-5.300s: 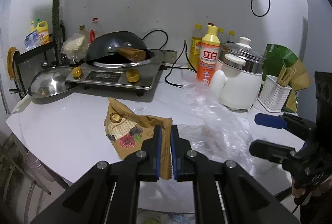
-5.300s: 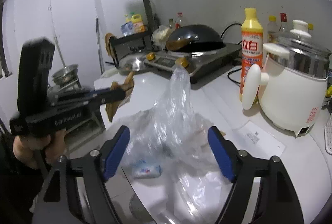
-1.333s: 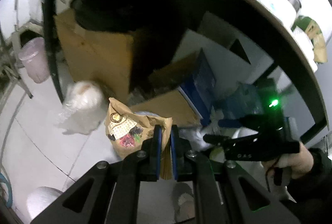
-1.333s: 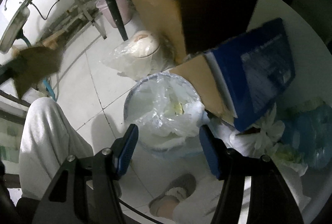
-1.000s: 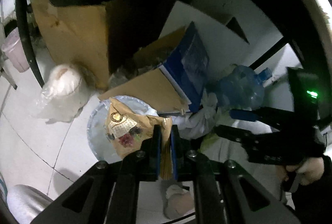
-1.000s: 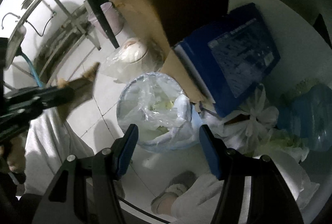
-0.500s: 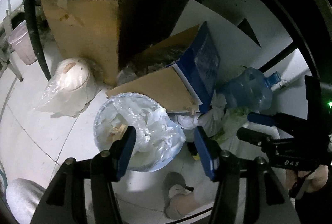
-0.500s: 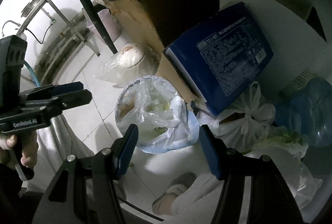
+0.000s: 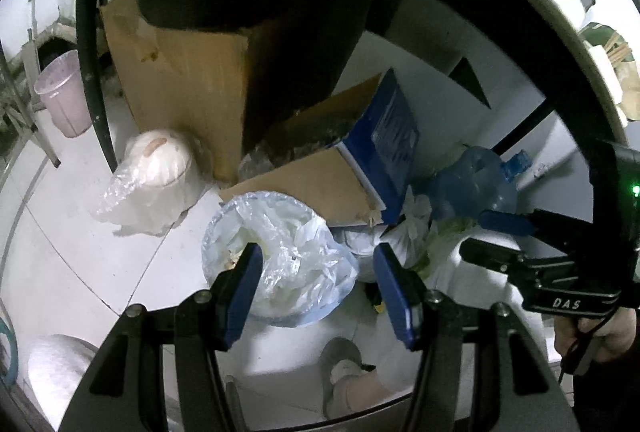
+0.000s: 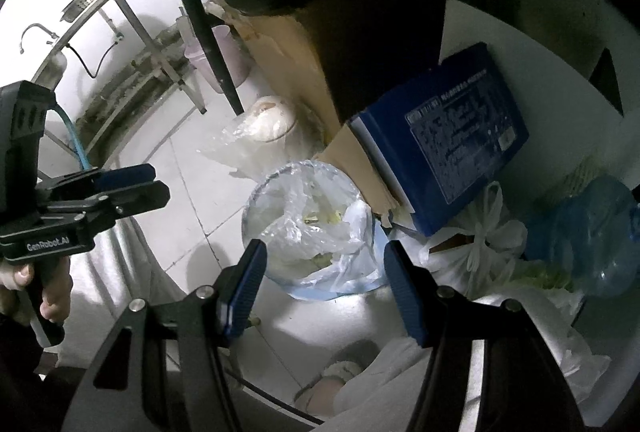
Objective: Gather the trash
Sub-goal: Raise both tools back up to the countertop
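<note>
- The left gripper (image 9: 318,282) hangs with its jaws spread wide and nothing between them, above the lined trash bin (image 9: 276,256) on the floor.
- The right gripper (image 10: 324,286) is likewise spread and empty, over the same trash bin (image 10: 308,232), whose plastic liner holds pale scraps.
- Risk: the liner looks loosely draped and puffed above the rim; a finger dipping in could snag the plastic and drag it, or tip the bin.
- Risk: the bin sits touching the cardboard box (image 9: 188,83) and close to the blue box (image 9: 394,147) leaning just beside it; anything dropped off-centre could land behind them.
- Risk: the person's slippered foot (image 9: 340,368) is near the bin, so a nudge is possible.
- Only the left view shows the countertop rim with the pot and bottle above; it also shows the right gripper from the side.
- Only the right view shows the sink stand (image 10: 104,3) and the label side of the blue box (image 10: 452,135).
</note>
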`<state>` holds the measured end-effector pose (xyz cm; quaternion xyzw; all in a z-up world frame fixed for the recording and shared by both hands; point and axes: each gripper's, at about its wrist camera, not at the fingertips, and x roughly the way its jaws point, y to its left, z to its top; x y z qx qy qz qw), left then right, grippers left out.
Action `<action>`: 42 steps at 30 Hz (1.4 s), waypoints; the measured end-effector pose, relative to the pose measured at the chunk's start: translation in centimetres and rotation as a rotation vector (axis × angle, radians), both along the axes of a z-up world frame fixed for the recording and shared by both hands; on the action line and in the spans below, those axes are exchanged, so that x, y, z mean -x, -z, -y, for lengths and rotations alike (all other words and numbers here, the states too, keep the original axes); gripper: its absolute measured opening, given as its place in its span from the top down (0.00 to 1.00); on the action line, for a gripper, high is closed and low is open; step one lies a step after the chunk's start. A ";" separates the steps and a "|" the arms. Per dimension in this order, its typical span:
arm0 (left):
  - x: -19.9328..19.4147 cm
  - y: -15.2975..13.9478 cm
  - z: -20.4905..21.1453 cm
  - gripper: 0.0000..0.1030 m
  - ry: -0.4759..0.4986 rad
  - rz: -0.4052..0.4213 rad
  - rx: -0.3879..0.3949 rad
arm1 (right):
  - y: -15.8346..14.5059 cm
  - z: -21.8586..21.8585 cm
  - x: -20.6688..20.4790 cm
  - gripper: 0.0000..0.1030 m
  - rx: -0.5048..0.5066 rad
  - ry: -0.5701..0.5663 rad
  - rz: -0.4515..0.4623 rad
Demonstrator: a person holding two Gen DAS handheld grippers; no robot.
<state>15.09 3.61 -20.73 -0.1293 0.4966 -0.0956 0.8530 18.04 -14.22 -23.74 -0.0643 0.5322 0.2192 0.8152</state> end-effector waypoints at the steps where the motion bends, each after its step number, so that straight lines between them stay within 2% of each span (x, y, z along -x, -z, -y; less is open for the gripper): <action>1: 0.1 -0.4 0.0 0.44 -0.001 0.008 0.000 | -0.4 -0.1 0.2 0.43 -0.001 -0.004 0.006; 22: 3.1 -9.1 1.5 0.44 0.021 0.183 -0.030 | -9.7 0.4 4.5 0.43 -0.042 -0.047 0.176; 42: 2.5 -14.7 5.8 0.44 0.076 0.269 -0.111 | -18.4 4.6 6.1 0.43 -0.135 -0.069 0.345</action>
